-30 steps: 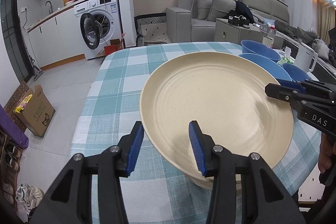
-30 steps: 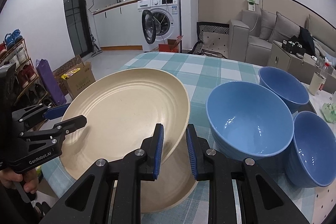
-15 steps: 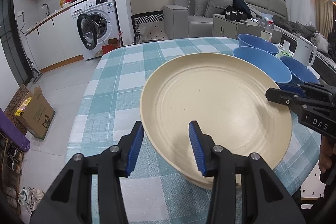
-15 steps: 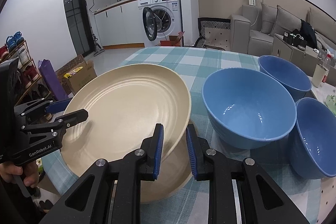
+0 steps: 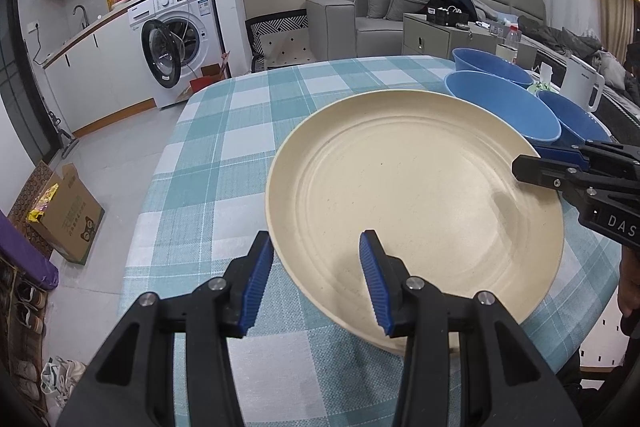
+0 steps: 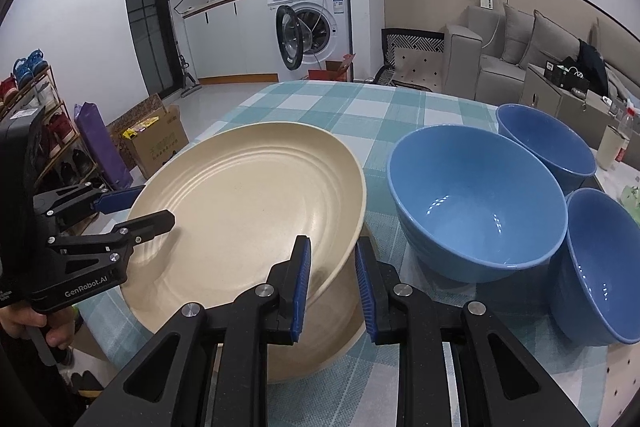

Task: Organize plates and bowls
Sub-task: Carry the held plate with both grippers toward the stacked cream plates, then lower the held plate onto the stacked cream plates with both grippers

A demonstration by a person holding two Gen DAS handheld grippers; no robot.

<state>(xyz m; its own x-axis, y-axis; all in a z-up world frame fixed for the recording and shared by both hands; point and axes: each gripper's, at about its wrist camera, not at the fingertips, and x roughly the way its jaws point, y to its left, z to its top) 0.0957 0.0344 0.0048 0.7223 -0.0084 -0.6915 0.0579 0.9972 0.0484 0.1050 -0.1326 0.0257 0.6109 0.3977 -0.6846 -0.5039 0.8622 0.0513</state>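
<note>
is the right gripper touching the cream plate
Touching. The right wrist view shows the right gripper clamped on the cream plate's rim.

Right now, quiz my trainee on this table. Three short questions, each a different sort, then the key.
1. Count: how many blue bowls stand on the checked tablecloth?
2. True or false: the right tool is shut on the cream plate at its rim.
3. Choose: in the right wrist view, the bowls lie on the plate's A) left B) right.
Key: 1 three; 2 true; 3 B.
</note>
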